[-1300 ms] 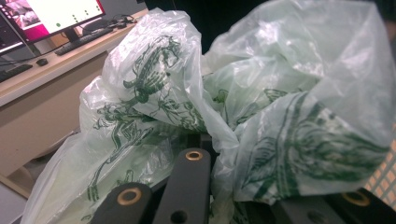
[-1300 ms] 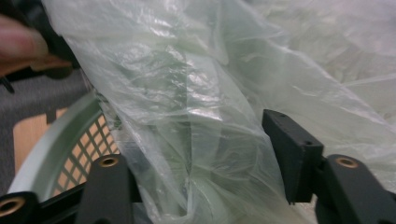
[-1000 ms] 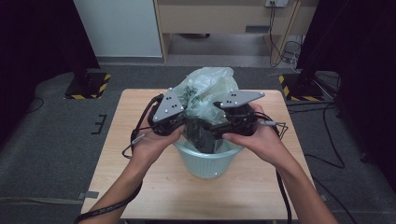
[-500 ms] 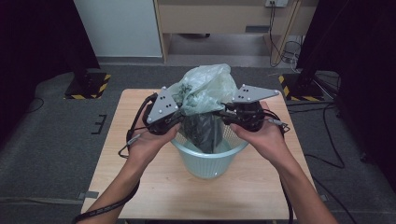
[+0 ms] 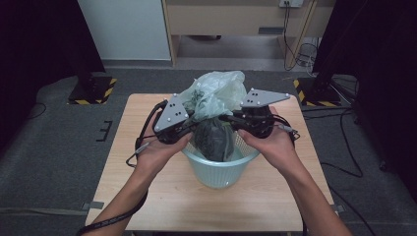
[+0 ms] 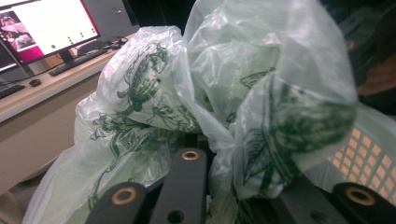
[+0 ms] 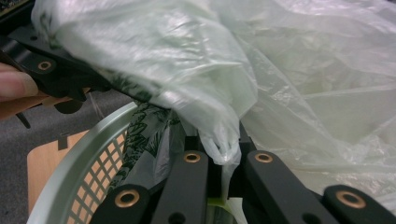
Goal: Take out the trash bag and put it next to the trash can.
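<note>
The thin plastic bag (image 5: pixel 214 93) now puffs up taller over the basket, and the right tongs (image 5: pixel 227 118) have just been snapping closed on a twist of it

The bag is soft, crinkly and see-through, pale green with dark green leaf drawings, and its dark lower part hangs down inside the round, light green basket (image 5: pixel 219 169) with little square holes in its wall. The basket stands on the smooth wooden table (image 5: pixel 147 196). The left tongs (image 5: pixel 189 120) are clenched on the bag's other side. In the right gripper view, a bunched-up bit of the thin plastic is pinched between the black jaws
</note>
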`<state>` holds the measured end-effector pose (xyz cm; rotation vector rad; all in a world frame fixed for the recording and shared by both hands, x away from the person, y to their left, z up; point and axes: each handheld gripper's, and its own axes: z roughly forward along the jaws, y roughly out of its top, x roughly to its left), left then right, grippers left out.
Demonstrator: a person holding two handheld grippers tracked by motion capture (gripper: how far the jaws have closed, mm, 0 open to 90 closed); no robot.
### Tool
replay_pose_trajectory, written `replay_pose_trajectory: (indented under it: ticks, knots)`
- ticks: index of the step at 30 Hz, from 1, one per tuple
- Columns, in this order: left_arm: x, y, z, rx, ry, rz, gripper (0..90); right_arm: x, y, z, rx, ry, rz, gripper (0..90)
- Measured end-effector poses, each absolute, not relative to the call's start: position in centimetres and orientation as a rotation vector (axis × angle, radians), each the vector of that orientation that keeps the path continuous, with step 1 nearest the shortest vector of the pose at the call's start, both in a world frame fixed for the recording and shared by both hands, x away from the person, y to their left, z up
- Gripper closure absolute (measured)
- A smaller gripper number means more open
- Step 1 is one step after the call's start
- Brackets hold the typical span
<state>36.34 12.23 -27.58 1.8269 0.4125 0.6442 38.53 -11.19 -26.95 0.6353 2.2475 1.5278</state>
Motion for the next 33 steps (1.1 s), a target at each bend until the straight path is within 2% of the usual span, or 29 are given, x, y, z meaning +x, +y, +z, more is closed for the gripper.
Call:
replay_pose_trajectory:
  ticks: [3, 6, 14, 17, 20, 24, 27, 30, 33]
  knots:
    - [36.4, 12.1, -27.6, 1.818, 0.397, 0.633, 79.7, 38.5, -10.8, -27.1, 0.623, 2.264, 1.521, 89.3]
    - [36.5, 11.9, -27.7, 1.82, 0.377, 0.609, 67.6, 38.6, -10.5, -27.2, 0.61, 2.276, 1.518, 89.3]
    - [36.6, 12.1, -27.7, 1.758, 0.365, 0.518, 60.9, 38.5, -10.1, -27.5, 0.583, 2.314, 1.468, 89.5]
    - [36.7, 12.3, -27.5, 1.725, 0.362, 0.467, 61.7, 38.4, -9.8, -27.5, 0.561, 2.332, 1.443, 89.5]
    - [36.8, 12.2, -27.4, 1.744, 0.343, 0.46, 74.0, 38.1, -9.4, -27.5, 0.528, 2.345, 1.419, 89.5]
    - [36.6, 12.1, -27.6, 1.77, 0.335, 0.485, 84.2, 37.9, -9.0, -27.6, 0.506, 2.35, 1.393, 88.9]
    - [36.5, 12.4, -27.4, 1.756, 0.355, 0.522, 86.9, 37.9, -9.0, -27.6, 0.511, 2.347, 1.402, 81.3]
    - [36.6, 12.9, -27.1, 1.735, 0.39, 0.553, 87.5, 38.0, -9.4, -27.5, 0.565, 2.298, 1.43, 62.1]
    - [36.7, 13.2, -27.0, 1.735, 0.406, 0.575, 87.7, 38.2, -10.1, -27.5, 0.637, 2.25, 1.47, 51.1]
